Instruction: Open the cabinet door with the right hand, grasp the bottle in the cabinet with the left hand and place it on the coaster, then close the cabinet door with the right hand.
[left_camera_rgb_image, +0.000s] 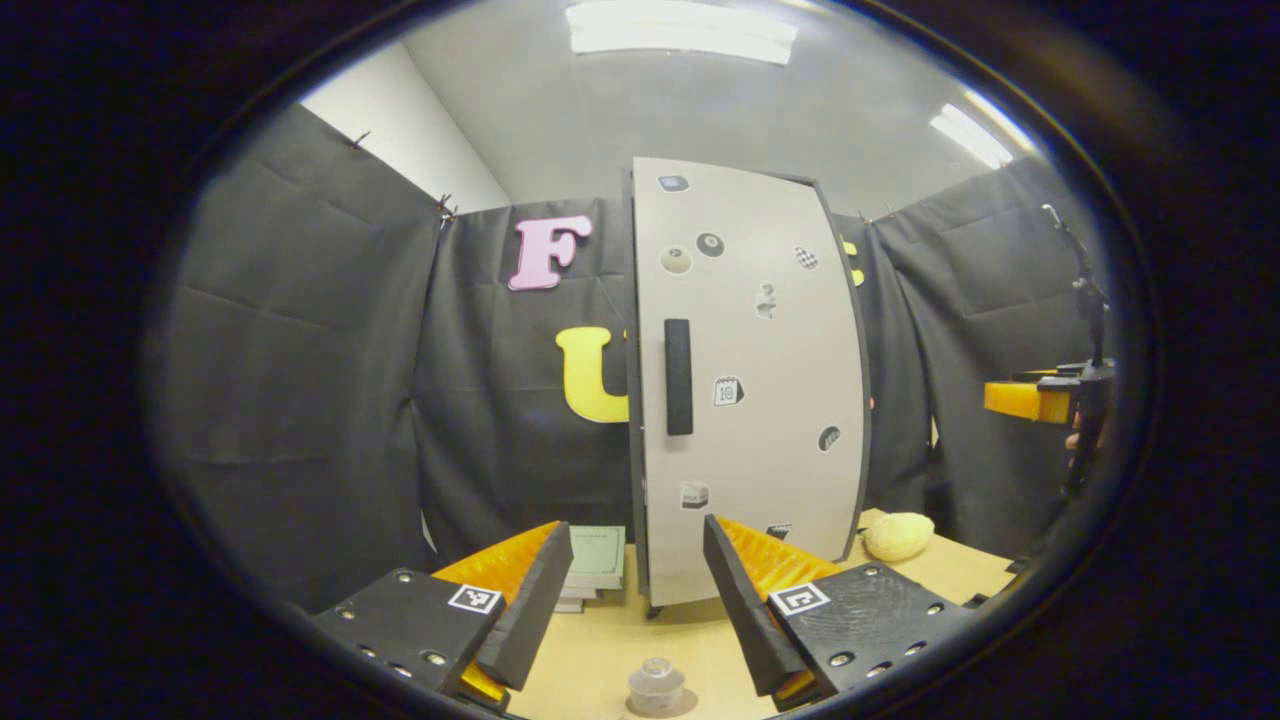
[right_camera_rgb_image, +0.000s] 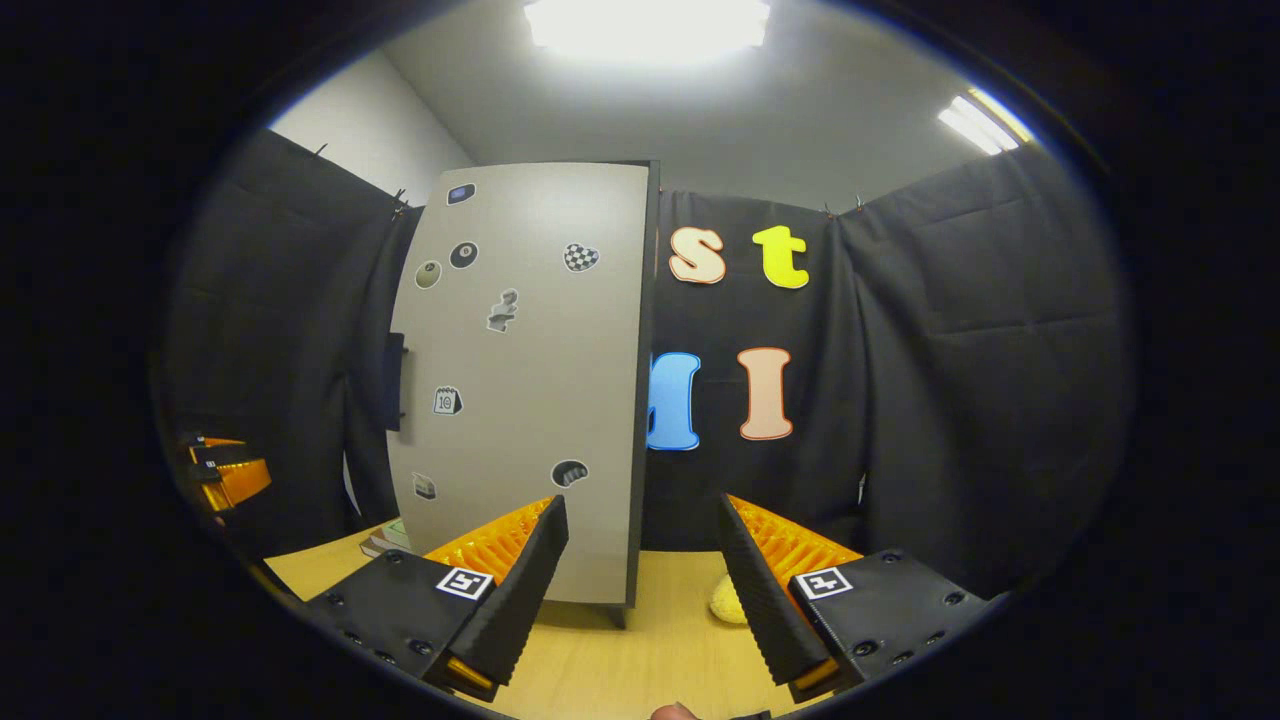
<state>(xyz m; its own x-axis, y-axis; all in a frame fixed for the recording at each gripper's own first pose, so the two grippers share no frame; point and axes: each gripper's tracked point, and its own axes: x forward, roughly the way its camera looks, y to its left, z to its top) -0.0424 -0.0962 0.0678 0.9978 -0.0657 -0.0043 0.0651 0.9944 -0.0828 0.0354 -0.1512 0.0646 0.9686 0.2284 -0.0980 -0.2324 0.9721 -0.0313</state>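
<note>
place: recording booth | evidence: black cloth walls (left_camera_rgb_image: 300, 380), ceiling strip lights (right_camera_rgb_image: 645, 22), wooden table (right_camera_rgb_image: 600, 650)

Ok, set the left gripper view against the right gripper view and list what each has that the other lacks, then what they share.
Left gripper view: a small clear item on a round coaster, low between its own open fingers, and the right gripper at the right edge.
Right gripper view: the left gripper at the left edge.
Both: the cabinet door with stickers, its dark handle, the stacked books, a yellow lumpy object and the wooden table.
</note>
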